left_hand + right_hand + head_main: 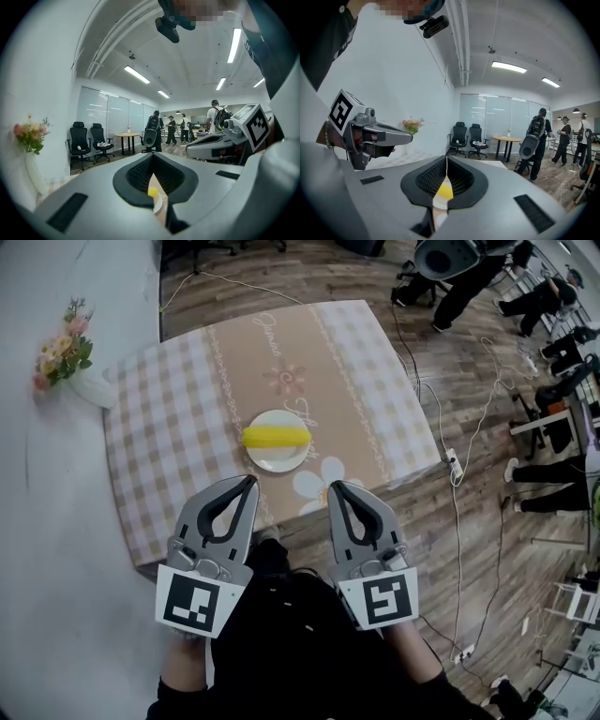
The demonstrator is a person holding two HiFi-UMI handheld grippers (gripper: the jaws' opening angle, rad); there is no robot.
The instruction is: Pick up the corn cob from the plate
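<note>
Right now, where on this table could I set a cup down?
The far half of the table, beyond the plate with the corn cob, is bare. So are the strips between vase and plate and on the plate's right. Tightest: the near edge, by the left gripper and right gripper.

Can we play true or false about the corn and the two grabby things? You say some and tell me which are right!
1. The corn cob lies on the white plate. True.
2. The left gripper is holding the corn cob. False: it is shut on nothing and has not reached the plate.
3. The right gripper is wide open. False: its jaws are closed together.
4. Flowers stand in a white vase. True.
5. The plate sits on the wooden floor. False: it sits on the table's checked cloth.
</note>
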